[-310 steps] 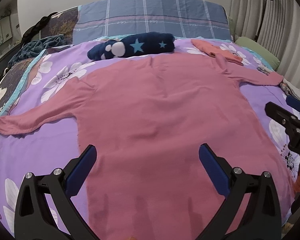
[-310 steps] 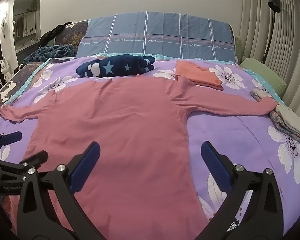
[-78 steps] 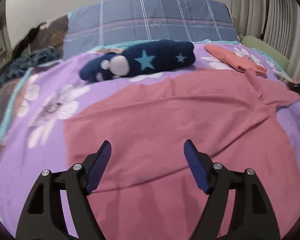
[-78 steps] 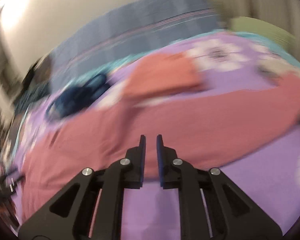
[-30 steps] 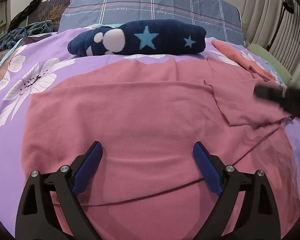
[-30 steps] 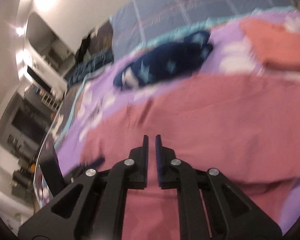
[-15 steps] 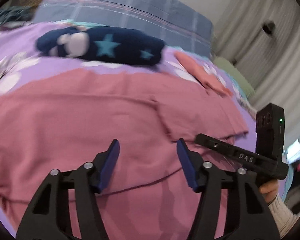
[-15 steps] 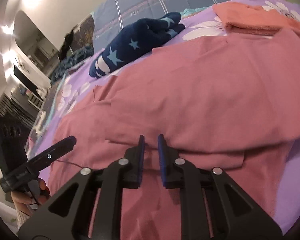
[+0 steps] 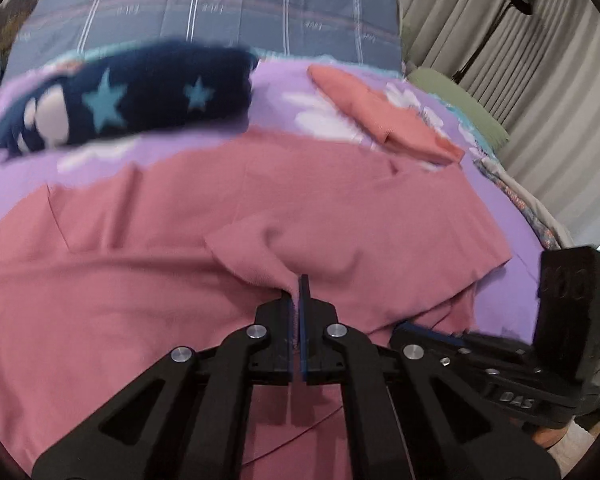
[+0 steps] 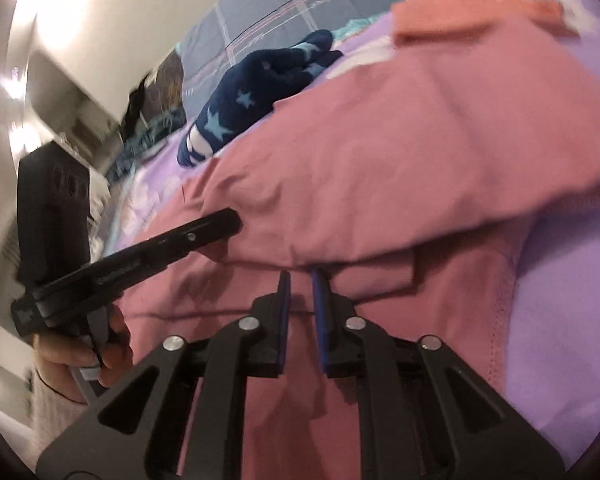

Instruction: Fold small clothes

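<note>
A pink long-sleeved shirt (image 9: 140, 280) (image 10: 380, 140) lies spread on the purple flowered bedspread (image 9: 284, 92), with one sleeve (image 9: 360, 232) folded across its body. My left gripper (image 9: 298, 284) is shut, pinching the near edge of that folded sleeve; in the right wrist view the left gripper (image 10: 228, 220) reaches in from the left, held by a hand (image 10: 80, 352). My right gripper (image 10: 300, 276) is closing, its tips set into the sleeve's lower fold with a narrow slit between the pads. In the left wrist view the right gripper (image 9: 412, 326) lies low, with fabric bunched at its tip.
A rolled navy garment with stars (image 9: 140, 96) (image 10: 260, 92) and a folded orange garment (image 9: 380, 120) (image 10: 460, 16) lie beyond the shirt. A blue plaid pillow (image 9: 220, 8) sits at the head, a green pillow (image 9: 456, 100) and a floor lamp (image 9: 520, 0) to the right by the curtains.
My left gripper went from wide open to shut on the sleeve's edge and swung right, close to the right gripper. The right gripper sank lower onto the fold.
</note>
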Demonstrator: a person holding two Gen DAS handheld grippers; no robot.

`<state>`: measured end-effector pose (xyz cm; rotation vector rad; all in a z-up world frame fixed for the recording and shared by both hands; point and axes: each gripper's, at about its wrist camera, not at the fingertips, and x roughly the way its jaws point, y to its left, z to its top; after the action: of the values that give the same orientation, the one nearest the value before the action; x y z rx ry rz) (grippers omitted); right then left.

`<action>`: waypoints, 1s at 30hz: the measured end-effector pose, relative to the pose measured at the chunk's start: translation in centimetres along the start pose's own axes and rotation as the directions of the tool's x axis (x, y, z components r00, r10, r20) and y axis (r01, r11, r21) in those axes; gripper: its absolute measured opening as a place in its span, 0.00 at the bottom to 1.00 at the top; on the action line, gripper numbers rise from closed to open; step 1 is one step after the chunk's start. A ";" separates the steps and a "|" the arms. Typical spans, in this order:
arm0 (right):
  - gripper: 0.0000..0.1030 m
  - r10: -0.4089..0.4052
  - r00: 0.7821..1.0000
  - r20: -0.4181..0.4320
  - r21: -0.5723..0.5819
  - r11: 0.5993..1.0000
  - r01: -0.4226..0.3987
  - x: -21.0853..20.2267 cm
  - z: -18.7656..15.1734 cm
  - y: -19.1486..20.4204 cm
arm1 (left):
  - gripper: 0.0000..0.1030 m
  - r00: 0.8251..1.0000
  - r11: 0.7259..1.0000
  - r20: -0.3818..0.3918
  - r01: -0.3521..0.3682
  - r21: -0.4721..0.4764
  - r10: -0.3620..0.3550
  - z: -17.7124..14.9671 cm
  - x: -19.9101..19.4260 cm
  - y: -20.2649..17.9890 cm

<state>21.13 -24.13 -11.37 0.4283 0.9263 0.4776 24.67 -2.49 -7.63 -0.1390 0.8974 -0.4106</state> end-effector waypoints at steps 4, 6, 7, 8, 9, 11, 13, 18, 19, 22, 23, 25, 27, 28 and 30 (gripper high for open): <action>0.07 -0.011 1.000 0.010 -0.017 1.000 0.011 0.0 -0.1 0.4 | 0.01 0.993 0.999 0.119 0.000 0.037 -0.005 1.9 -4.2 -1.5; 0.07 -0.007 1.000 0.012 -0.013 1.000 0.007 0.0 -0.1 0.4 | 0.01 0.986 0.998 0.166 -0.014 0.061 0.004 2.6 -6.5 -2.2; 0.07 -0.003 1.000 0.012 -0.011 1.000 0.003 0.0 -0.1 0.3 | 0.01 0.983 0.997 0.184 -0.026 0.073 0.012 2.7 -7.5 -2.5; 0.07 -0.002 1.000 0.014 -0.010 1.000 0.002 0.0 -0.2 0.2 | 0.01 0.977 0.994 0.211 -0.052 0.093 0.032 2.9 -9.2 -2.9; 0.07 -0.001 1.000 0.014 -0.009 1.000 0.001 0.1 -0.1 0.2 | 0.01 0.973 0.992 0.228 -0.070 0.104 0.044 3.0 -10.3 -3.0; 0.07 0.000 1.000 0.014 -0.009 1.000 0.001 0.1 -0.1 0.2 | 0.01 0.963 0.987 0.259 -0.111 0.120 0.076 2.8 -12.7 -3.0; 0.07 0.002 1.000 0.014 -0.007 1.000 -0.002 0.0 -0.1 0.2 | 0.01 0.954 0.982 0.279 -0.147 0.116 0.110 2.2 -14.6 -2.5; 0.07 0.001 1.000 0.014 -0.008 1.000 -0.001 0.0 -0.2 0.2 | 0.01 0.928 0.965 0.307 -0.249 0.084 0.213 0.6 -17.6 0.0; 0.07 0.000 1.000 0.015 -0.008 1.000 0.000 -0.1 -0.2 0.2 | 0.01 0.925 0.963 0.306 -0.260 0.070 0.227 0.4 -17.9 0.7; 0.07 -0.002 1.000 0.015 -0.010 1.000 0.002 -0.1 -0.2 0.2 | 0.01 0.914 0.958 0.302 -0.287 0.011 0.271 -0.5 -19.2 3.2; 0.07 -0.005 1.000 0.016 -0.013 1.000 0.005 -0.1 -0.3 0.3 | 0.01 0.909 0.953 0.295 -0.303 -0.015 0.294 -0.9 -19.4 4.4; 0.07 -0.007 1.000 0.016 -0.016 1.000 0.007 -0.1 -0.3 0.4 | 0.01 0.907 0.946 0.274 -0.319 -0.052 0.320 -1.7 -19.4 6.2; 0.07 -0.006 1.000 0.016 -0.015 1.000 0.006 0.0 -0.3 0.3 | 0.01 0.902 0.933 0.239 -0.348 -0.085 0.359 -2.8 -18.8 8.1; 0.07 -0.004 1.000 0.016 -0.013 1.000 0.004 0.0 -0.3 0.3 | 0.01 0.900 0.926 0.216 -0.365 -0.098 0.378 -3.4 -18.4 8.9; 0.07 -0.003 1.000 0.015 -0.012 1.000 0.003 0.0 -0.2 0.2 | 0.01 0.903 0.917 0.171 -0.377 -0.128 0.395 -4.7 -17.4 10.6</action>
<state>20.90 -23.90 -11.40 0.4193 0.9087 0.4764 14.45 14.42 -0.87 -0.0801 0.7290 0.0169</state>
